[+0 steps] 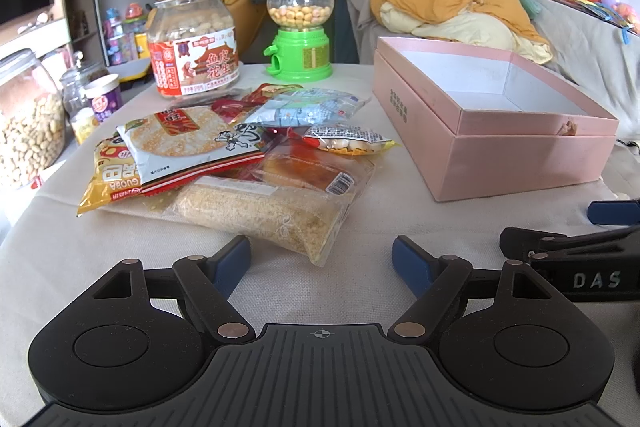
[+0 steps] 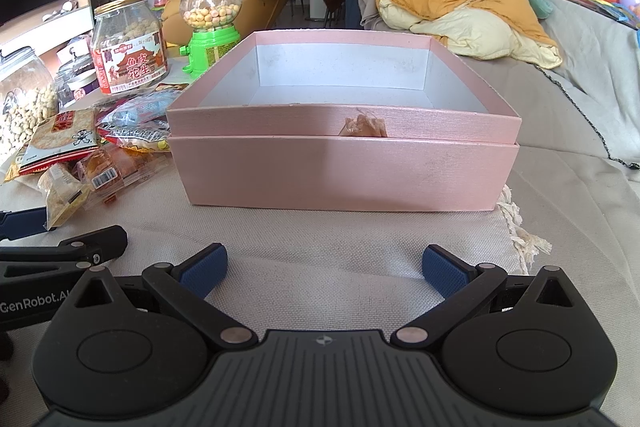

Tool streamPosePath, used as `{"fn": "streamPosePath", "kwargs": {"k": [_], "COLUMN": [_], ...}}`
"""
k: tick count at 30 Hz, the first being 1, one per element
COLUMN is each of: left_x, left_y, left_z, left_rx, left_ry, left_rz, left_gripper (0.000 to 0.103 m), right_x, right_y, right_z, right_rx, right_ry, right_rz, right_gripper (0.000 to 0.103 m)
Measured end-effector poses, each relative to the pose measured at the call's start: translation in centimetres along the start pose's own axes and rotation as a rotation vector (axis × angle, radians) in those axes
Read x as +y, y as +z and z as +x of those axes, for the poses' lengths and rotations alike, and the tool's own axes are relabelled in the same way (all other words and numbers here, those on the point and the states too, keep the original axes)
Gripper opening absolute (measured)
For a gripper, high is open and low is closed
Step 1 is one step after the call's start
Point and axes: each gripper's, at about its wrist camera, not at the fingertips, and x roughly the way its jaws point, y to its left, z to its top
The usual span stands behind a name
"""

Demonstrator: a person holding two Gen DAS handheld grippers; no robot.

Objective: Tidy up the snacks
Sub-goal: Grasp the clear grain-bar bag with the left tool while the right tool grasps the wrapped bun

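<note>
Left wrist view: the left gripper (image 1: 321,259) occupies the lower centre of the frame, fingers spread wide and holding nothing, above the cloth-covered table (image 1: 120,259). A pile of snack packets (image 1: 224,155) lies at centre left; its nearest item, a clear bag of crumbly bars (image 1: 264,215), sits just ahead of the fingertips. The pink box (image 1: 520,155) stands open at centre right, beside the pile. A peanut jar (image 1: 194,43) and a green candy dispenser (image 1: 300,27) stand behind the pile.

Right wrist view: the right gripper (image 2: 324,269) sits at lower centre, fingers likewise wide apart and holding nothing, directly facing the pink box (image 2: 344,171). The snack packets (image 2: 92,147) appear at centre left, touching the box's left side.
</note>
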Motion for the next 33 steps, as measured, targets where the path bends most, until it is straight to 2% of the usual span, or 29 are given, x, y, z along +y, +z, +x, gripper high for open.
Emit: {"fn": "streamPosePath", "kwargs": {"k": [3, 6, 8, 10, 13, 15, 17, 19, 23, 26, 27, 28, 29, 31, 33], "left_x": [0.8, 2.7, 4.3, 5.9, 8.8, 10.6, 12.0, 13.0, 14.1, 15.1, 15.1, 15.0, 14.6, 13.6, 12.1], "left_y": [0.1, 0.1, 0.2, 0.7, 1.9, 2.5, 2.6, 2.3, 1.0, 0.5, 0.5, 0.5, 0.7, 1.0, 1.6], "left_z": [-0.4, -2.1, -3.5, -4.6, -5.3, -5.1, -4.7, -4.2, -3.5, -3.2, -3.0, -2.8, -2.6, -1.9, -0.9], "left_rx": [0.005, -0.006, -0.024, -0.053, -0.099, -0.108, -0.088, -0.048, 0.019, 0.055, 0.068, 0.079, 0.091, 0.115, 0.134], "left_ry": [-0.054, -0.161, -0.202, -0.217, -0.197, -0.163, -0.143, -0.155, -0.151, -0.191, -0.219, -0.244, -0.271, -0.291, -0.259], "left_rz": [0.005, -0.019, -0.033, -0.067, -0.136, -0.178, -0.208, -0.229, -0.246, -0.312, -0.336, -0.354, -0.367, -0.363, -0.340], "left_gripper": [0.081, 0.080, 0.078, 0.078, 0.078, 0.078, 0.078, 0.078, 0.077, 0.069, 0.064, 0.062, 0.062, 0.062, 0.062], "right_x": [-0.3, 0.1, -0.1, -0.3, -0.6, 0.1, 1.3, 2.9, 8.0, 11.4, 12.3, 13.0, 13.2, 12.8, 11.4], "right_y": [0.9, 1.3, 1.6, 2.6, 4.1, 5.2, 6.5, 7.5, 8.6, 8.5, 8.3, 8.2, 8.1, 8.0, 8.2], "right_z": [0.2, 0.4, 0.5, 0.7, 0.7, 1.4, 3.0, 4.6, 6.4, 6.3, 6.1, 6.0, 5.9, 5.7, 5.7], "right_rx": [0.071, 0.091, 0.119, 0.166, 0.143, 0.135, 0.157, 0.168, 0.170, 0.159, 0.144, 0.137, 0.139, 0.134, 0.145], "right_ry": [0.035, 0.031, 0.050, 0.092, 0.273, 0.328, 0.340, 0.353, 0.386, 0.400, 0.378, 0.360, 0.350, 0.337, 0.312], "right_rz": [-0.002, -0.036, -0.056, -0.053, 0.049, 0.098, 0.132, 0.125, 0.044, -0.032, -0.063, -0.099, -0.131, -0.155, -0.119], "right_gripper": [0.103, 0.103, 0.103, 0.103, 0.099, 0.099, 0.099, 0.099, 0.097, 0.095, 0.092, 0.083, 0.078, 0.077, 0.077]}}
